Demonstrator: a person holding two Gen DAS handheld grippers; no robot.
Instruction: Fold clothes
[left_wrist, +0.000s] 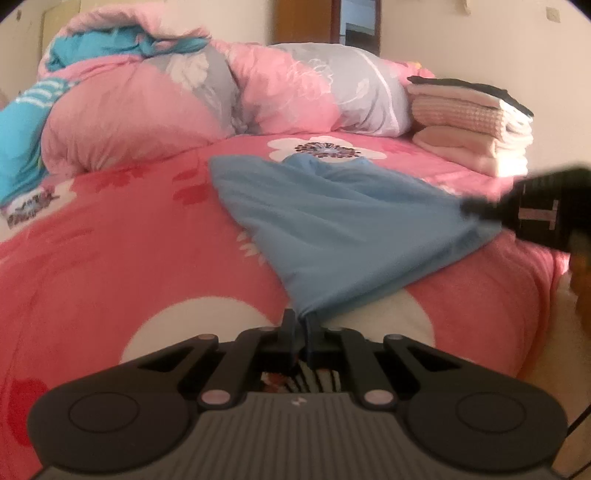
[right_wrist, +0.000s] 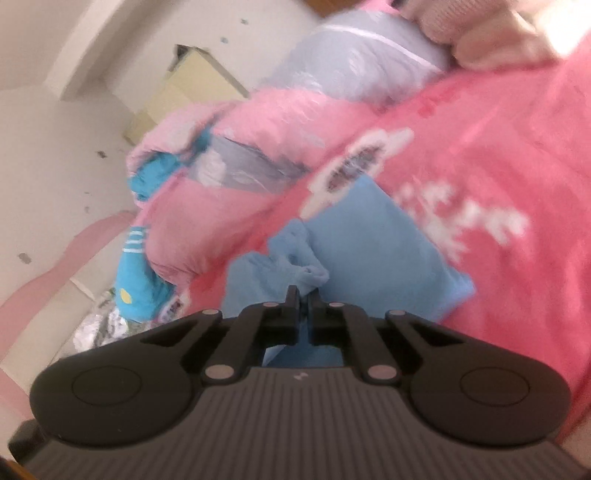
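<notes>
Blue garment (left_wrist: 332, 221) is spread out on the bed, lying on the pink flowery blanket (left_wrist: 110, 258) around the middle of the left wrist view. Its near corner comes down to the bottom centre, where the left gripper (left_wrist: 301, 325) is pinched tight on it, jaws together with the cloth bunched between them. Over at the right edge the right gripper (left_wrist: 476, 208) pokes in and has the other corner of the same garment, which looks pulled taut between the two. Behind it all, upper left, there's a big puffy pink and grey duvet (left_wrist: 166, 110) with some teal clothing (left_wrist: 22, 147) tucked against it. Upper right has a neat stack of folded clothes (left_wrist: 472, 125), pinkish and cream with something dark on top.

Right wrist view is tilted and pretty blurry. The right gripper (right_wrist: 303, 295) sits at bottom centre, jaws closed on a crumpled bit of the blue garment (right_wrist: 369, 240), and the rest of the fabric fans out toward the centre right over the pink blanket (right_wrist: 498, 147). The duvet (right_wrist: 221, 166) is centre left, teal clothing (right_wrist: 136, 284) hangs at its lower left, and the pale folded stack (right_wrist: 480, 33) just peeks in at the top right.
</notes>
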